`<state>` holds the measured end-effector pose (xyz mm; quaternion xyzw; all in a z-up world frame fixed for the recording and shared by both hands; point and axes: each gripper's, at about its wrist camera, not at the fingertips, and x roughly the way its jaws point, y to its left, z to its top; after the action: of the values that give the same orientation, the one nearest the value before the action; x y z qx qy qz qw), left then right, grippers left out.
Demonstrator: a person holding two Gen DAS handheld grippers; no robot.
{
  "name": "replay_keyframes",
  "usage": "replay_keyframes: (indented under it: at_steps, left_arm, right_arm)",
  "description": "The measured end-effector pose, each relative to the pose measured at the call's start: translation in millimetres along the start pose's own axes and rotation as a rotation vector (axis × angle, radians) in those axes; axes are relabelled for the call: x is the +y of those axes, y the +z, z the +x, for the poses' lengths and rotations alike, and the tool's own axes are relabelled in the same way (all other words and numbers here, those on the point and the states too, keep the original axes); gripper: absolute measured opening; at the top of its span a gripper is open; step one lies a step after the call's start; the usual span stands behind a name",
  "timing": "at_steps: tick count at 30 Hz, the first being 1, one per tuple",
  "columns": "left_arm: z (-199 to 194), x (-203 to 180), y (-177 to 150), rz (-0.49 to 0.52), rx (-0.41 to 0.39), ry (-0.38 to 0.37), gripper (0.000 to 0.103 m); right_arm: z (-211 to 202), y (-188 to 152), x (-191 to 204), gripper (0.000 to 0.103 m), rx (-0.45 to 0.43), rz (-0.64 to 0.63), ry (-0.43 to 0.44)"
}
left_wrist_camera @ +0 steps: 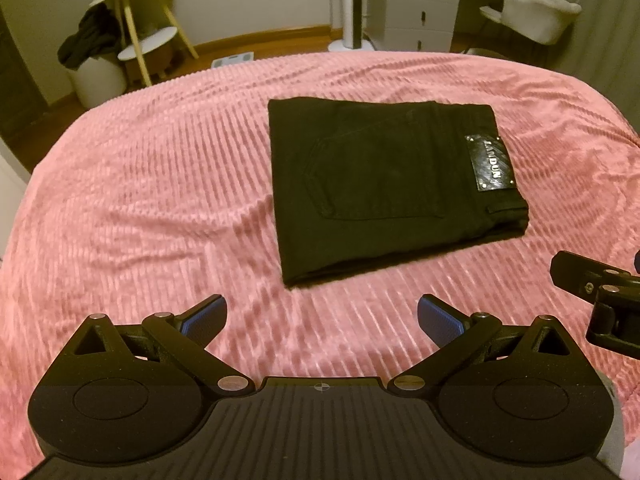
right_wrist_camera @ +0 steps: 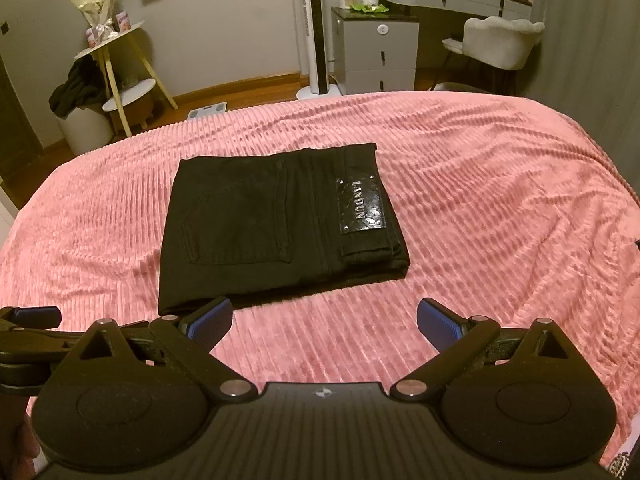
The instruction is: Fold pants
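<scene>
Both hand-held grippers are spread wide with nothing between their blue pads. Seen from its own camera, the left hand-held gripper (left_wrist_camera: 322,322) hangs above the pink ribbed bedspread (left_wrist_camera: 160,200), its fingers (left_wrist_camera: 204,318) clear of any cloth, just short of the near edge of the black pants (left_wrist_camera: 384,184). From the right wrist view, the right hand-held gripper (right_wrist_camera: 324,324) is likewise gaping and empty over the bedspread (right_wrist_camera: 500,220); its left blue pad (right_wrist_camera: 210,320) overlaps the near corner of the pants (right_wrist_camera: 260,232) in the picture, though whether it touches the fabric cannot be told. Each tool shows at the edge of the other's view: the right one at the far right of the left camera (left_wrist_camera: 600,304), the left one at the far left of the right camera (right_wrist_camera: 28,332), so the two sit side by side. The pants lie folded into a compact, roughly rectangular bundle on the middle of the bed, back pocket facing up and waistband toward the right, where a glossy black patch (right_wrist_camera: 362,206) reads "LANDUN". Beyond the bed stand a small round side table (right_wrist_camera: 116,40), a grey drawer unit (right_wrist_camera: 380,52) and a pale chair (right_wrist_camera: 500,40).
</scene>
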<state>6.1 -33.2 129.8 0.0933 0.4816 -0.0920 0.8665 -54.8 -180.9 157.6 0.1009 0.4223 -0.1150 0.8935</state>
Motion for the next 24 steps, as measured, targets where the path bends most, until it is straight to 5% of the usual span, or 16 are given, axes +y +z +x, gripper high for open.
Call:
replay_keyframes:
  at_steps: [24]
  left_arm:
    - [-3.2, -5.8, 0.3, -0.006, 0.002, -0.024, 0.103]
  right_arm:
    - [-2.9, 1.5, -4.0, 0.099, -0.009, 0.004, 0.005]
